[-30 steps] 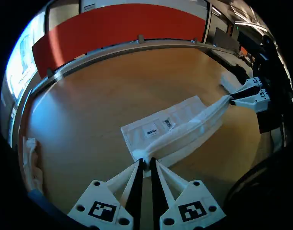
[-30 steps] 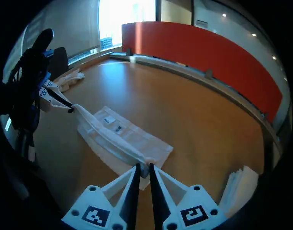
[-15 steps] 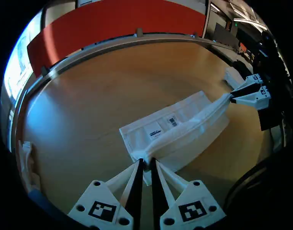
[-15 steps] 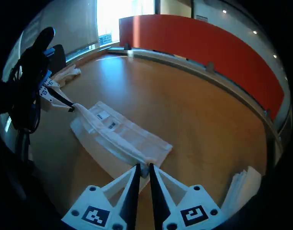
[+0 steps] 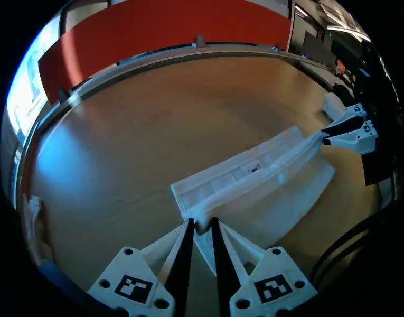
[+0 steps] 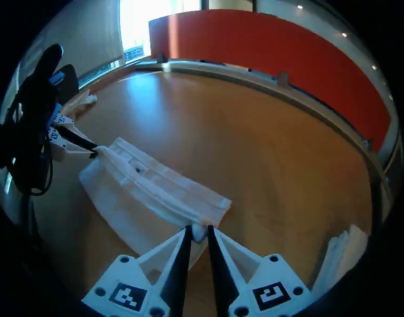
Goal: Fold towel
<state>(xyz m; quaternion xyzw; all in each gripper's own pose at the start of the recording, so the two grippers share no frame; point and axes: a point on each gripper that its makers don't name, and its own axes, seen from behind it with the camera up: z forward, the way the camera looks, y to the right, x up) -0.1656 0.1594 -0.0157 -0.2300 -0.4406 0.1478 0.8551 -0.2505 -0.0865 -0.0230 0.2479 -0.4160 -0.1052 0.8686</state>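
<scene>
Both left gripper [image 5: 202, 226] and right gripper [image 6: 198, 232] pinch the towel [image 5: 265, 185].

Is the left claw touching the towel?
Touching. The left gripper view shows the left claw pinching the white towel by its edge between both fingers.

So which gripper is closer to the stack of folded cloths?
Right. The right gripper holds the towel end beside the stack; the left gripper holds the opposite end, farther off.

Two close, low fisheye views from opposite ends of one towel [image 5: 254, 179], same wooden table [image 5: 149, 121].
</scene>
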